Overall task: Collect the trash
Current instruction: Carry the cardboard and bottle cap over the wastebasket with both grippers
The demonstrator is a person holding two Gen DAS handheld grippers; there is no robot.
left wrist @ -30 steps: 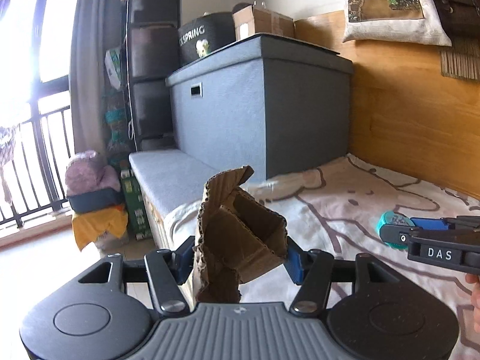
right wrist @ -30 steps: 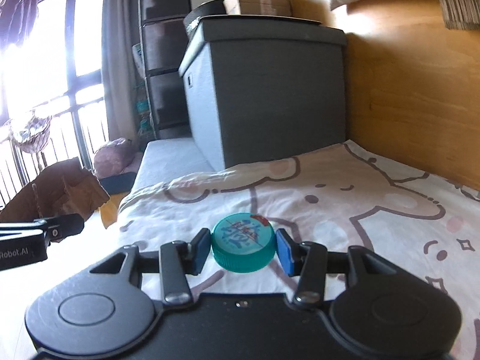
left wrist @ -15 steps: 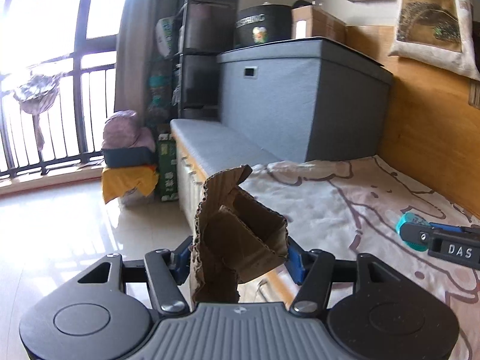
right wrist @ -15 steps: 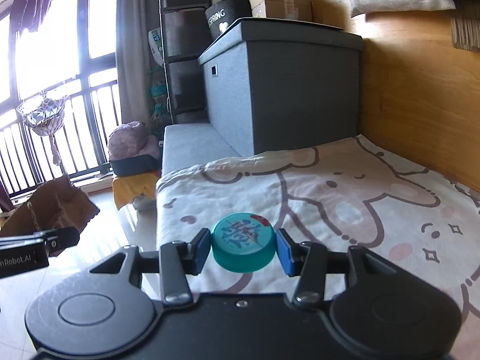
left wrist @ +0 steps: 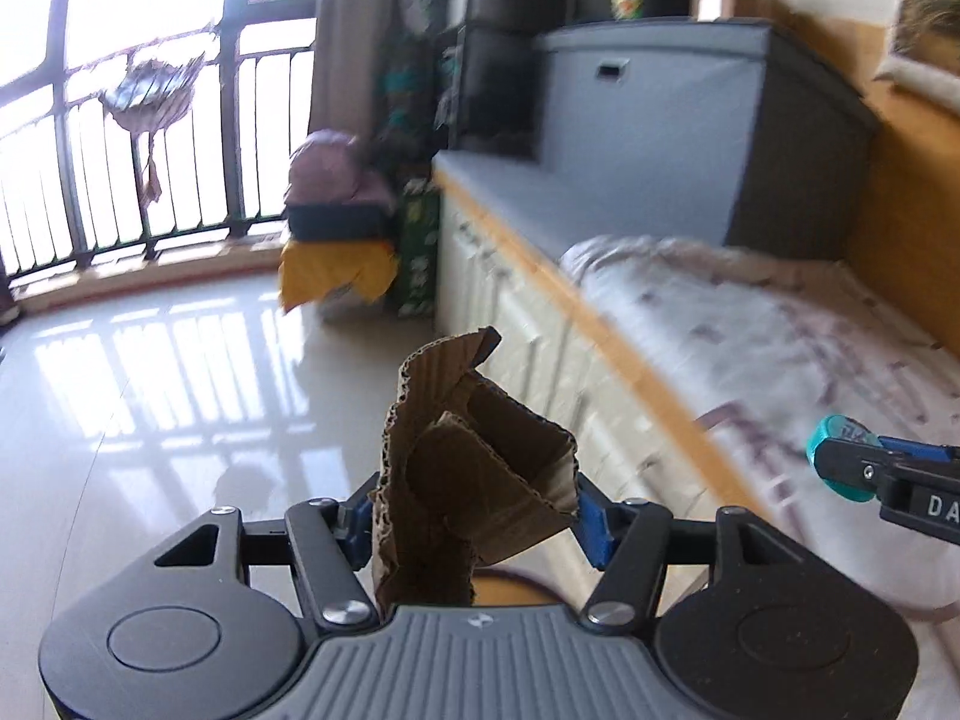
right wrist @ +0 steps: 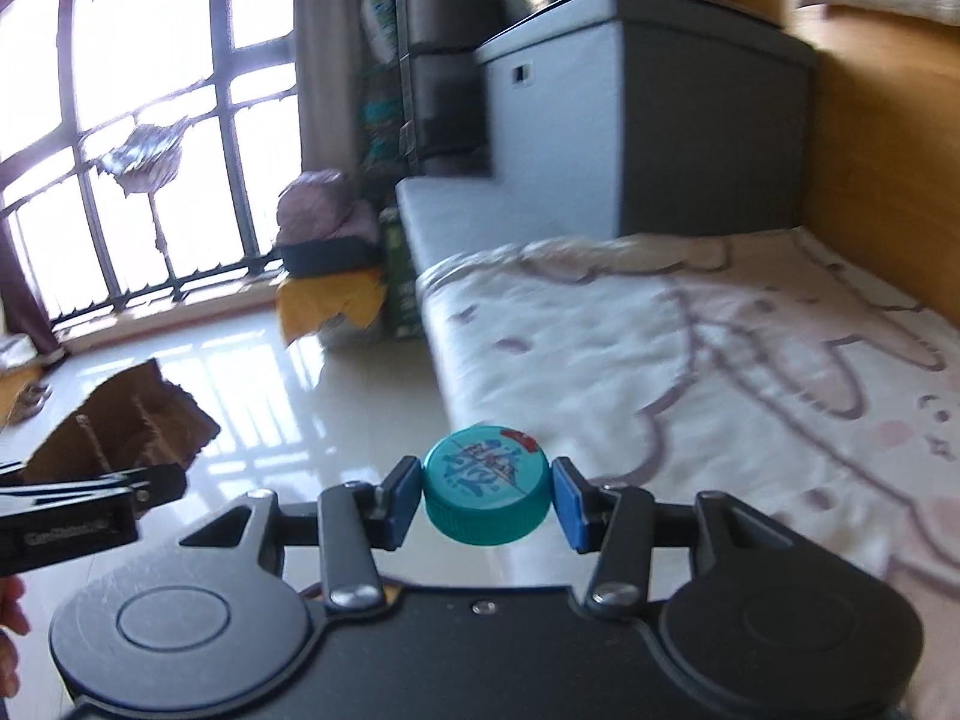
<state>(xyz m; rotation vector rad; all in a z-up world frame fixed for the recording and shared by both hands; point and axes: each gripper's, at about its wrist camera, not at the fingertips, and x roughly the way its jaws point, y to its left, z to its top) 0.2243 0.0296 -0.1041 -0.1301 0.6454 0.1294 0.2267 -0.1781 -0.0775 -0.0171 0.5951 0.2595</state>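
Note:
My left gripper (left wrist: 471, 513) is shut on a crumpled piece of brown corrugated cardboard (left wrist: 474, 480), carried over the glossy floor beside the bed edge. In the right wrist view the same cardboard (right wrist: 126, 426) shows at the left, in the left gripper (right wrist: 144, 489). A teal bottle cap (right wrist: 487, 493) with blue print sits squeezed between the blue pads of my right gripper (right wrist: 487, 501), above the floor next to the bed. At the right edge of the left wrist view the right gripper (left wrist: 840, 468) appears with the teal cap (left wrist: 837, 447).
A bed (right wrist: 720, 360) with a cartoon-print sheet fills the right side. A grey storage box (left wrist: 690, 114) and grey bench cushion (left wrist: 522, 204) stand beyond it. A yellow bag (left wrist: 336, 270) with a dark bin and pink bundle sits by the window railing (left wrist: 120, 180). Shiny floor (left wrist: 150, 390) stretches left.
Both grippers have swung left, off the bed toward the floor and window, keeping the cardboard and the cap. The views are now blurred by the motion.

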